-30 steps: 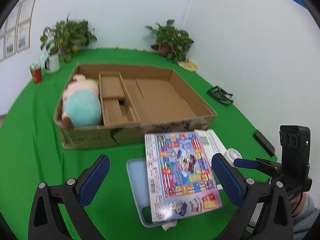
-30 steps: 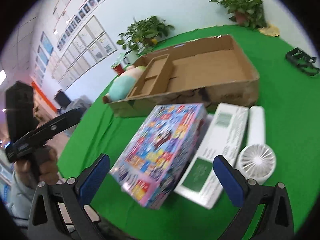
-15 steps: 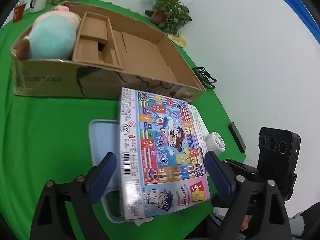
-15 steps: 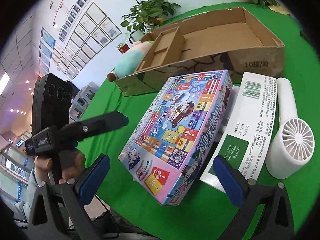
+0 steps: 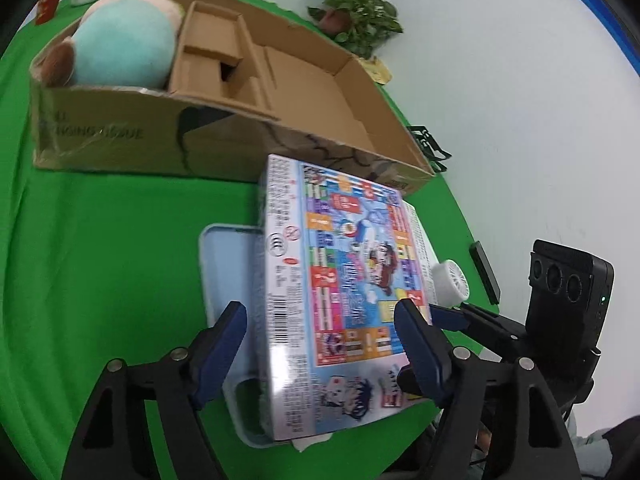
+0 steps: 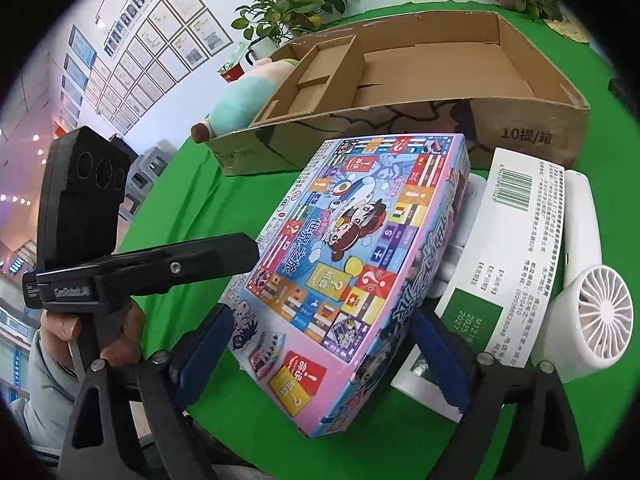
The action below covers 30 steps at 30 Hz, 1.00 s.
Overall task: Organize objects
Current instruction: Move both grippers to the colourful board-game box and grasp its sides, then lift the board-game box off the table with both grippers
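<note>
A colourful board game box [image 5: 344, 280] [image 6: 352, 256] lies on a pale blue tray [image 5: 228, 264] near the table's front edge. My left gripper [image 5: 324, 344] is open, its blue pads either side of the box's near end, close to its sides. My right gripper [image 6: 320, 352] is open and straddles the box's near corner the same way. An open cardboard box [image 5: 248, 92] [image 6: 420, 80] lies behind, with a teal plush toy [image 5: 124, 48] [image 6: 240, 100] in its left end.
A white and green carton [image 6: 504, 248] and a white hand fan [image 6: 588, 288] lie right of the game box. Potted plants [image 5: 356, 20] stand at the back. A black clip [image 5: 430, 144] and a dark bar [image 5: 486, 272] lie on the green cloth at right.
Both grippers have moved in towards the game box and narrowed around its near end. The box now fills more of both views.
</note>
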{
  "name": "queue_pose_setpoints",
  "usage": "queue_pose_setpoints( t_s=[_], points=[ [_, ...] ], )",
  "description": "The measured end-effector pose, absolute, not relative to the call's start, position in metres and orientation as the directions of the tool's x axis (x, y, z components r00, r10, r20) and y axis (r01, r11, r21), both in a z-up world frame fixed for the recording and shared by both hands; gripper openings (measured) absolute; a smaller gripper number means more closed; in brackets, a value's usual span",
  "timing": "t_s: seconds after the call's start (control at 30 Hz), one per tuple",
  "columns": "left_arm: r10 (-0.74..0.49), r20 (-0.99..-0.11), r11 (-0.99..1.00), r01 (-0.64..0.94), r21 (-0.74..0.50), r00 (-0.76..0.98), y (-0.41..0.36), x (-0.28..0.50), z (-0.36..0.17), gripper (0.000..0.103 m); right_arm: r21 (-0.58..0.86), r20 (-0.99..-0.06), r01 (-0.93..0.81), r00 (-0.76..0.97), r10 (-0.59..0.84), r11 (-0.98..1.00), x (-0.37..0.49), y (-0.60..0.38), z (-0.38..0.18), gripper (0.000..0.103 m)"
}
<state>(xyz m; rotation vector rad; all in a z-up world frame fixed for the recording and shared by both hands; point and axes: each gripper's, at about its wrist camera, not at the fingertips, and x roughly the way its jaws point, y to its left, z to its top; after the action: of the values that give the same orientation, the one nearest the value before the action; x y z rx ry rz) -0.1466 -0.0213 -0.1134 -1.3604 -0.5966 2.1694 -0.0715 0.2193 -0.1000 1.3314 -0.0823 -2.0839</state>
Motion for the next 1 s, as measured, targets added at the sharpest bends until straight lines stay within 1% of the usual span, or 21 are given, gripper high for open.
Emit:
queue_pose_setpoints(
  t_s=[0.1, 0.23, 0.3, 0.33, 0.4, 0.53, 0.67, 0.7, 0.8, 0.9, 1.0],
  points=[
    [0.656, -0.680, -0.750, -0.180, -0.637, -0.328, -0.019, -0.149, -0.122, 0.076, 0.370, -0.806, 0.478, -0.262, -0.531, -0.797, -0.078, 0.216, -0.107, 0.089],
    [0.649, -0.683, -0.754, -0.164, -0.636, -0.335, -0.016, -0.146, -0.125, 0.075, 0.316, -0.825, 0.480, -0.286, -0.487, -0.819, -0.082, 0.207, -0.112, 0.088],
    [0.649, -0.681, -0.751, -0.140, -0.646, -0.340, -0.021, -0.145, -0.124, 0.074, 0.284, -0.830, 0.483, -0.309, -0.465, -0.828, -0.082, 0.204, -0.113, 0.086],
    [0.642, -0.688, -0.757, -0.138, -0.639, -0.339, -0.022, -0.143, -0.124, 0.073, 0.286, -0.826, 0.483, -0.313, -0.468, -0.828, -0.083, 0.204, -0.113, 0.085],
    [0.622, -0.701, -0.773, -0.133, -0.620, -0.350, -0.024, -0.137, -0.121, 0.073, 0.291, -0.823, 0.484, -0.313, -0.474, -0.825, -0.083, 0.203, -0.113, 0.082],
    [0.596, -0.709, -0.790, -0.119, -0.601, -0.376, -0.032, -0.122, -0.111, 0.073, 0.323, -0.813, 0.494, -0.291, -0.504, -0.807, -0.080, 0.198, -0.115, 0.081],
    [0.611, -0.698, -0.777, -0.116, -0.618, -0.373, -0.036, -0.112, -0.109, 0.073, 0.335, -0.809, 0.508, -0.277, -0.519, -0.794, -0.079, 0.196, -0.114, 0.078],
    [0.616, -0.699, -0.774, -0.110, -0.624, -0.364, -0.036, -0.113, -0.112, 0.070, 0.338, -0.810, 0.506, -0.272, -0.519, -0.793, -0.079, 0.197, -0.115, 0.077],
    [0.632, -0.686, -0.759, -0.106, -0.643, -0.361, -0.036, -0.115, -0.117, 0.068, 0.345, -0.814, 0.501, -0.261, -0.518, -0.794, -0.082, 0.200, -0.116, 0.075],
    [0.666, -0.656, -0.723, -0.091, -0.685, -0.356, -0.041, -0.120, -0.124, 0.068, 0.340, -0.825, 0.504, -0.246, -0.509, -0.794, -0.084, 0.202, -0.114, 0.074],
    [0.669, -0.660, -0.720, -0.080, -0.689, -0.342, -0.040, -0.125, -0.130, 0.068, 0.337, -0.830, 0.509, -0.237, -0.506, -0.792, -0.086, 0.204, -0.113, 0.072]
  ],
)
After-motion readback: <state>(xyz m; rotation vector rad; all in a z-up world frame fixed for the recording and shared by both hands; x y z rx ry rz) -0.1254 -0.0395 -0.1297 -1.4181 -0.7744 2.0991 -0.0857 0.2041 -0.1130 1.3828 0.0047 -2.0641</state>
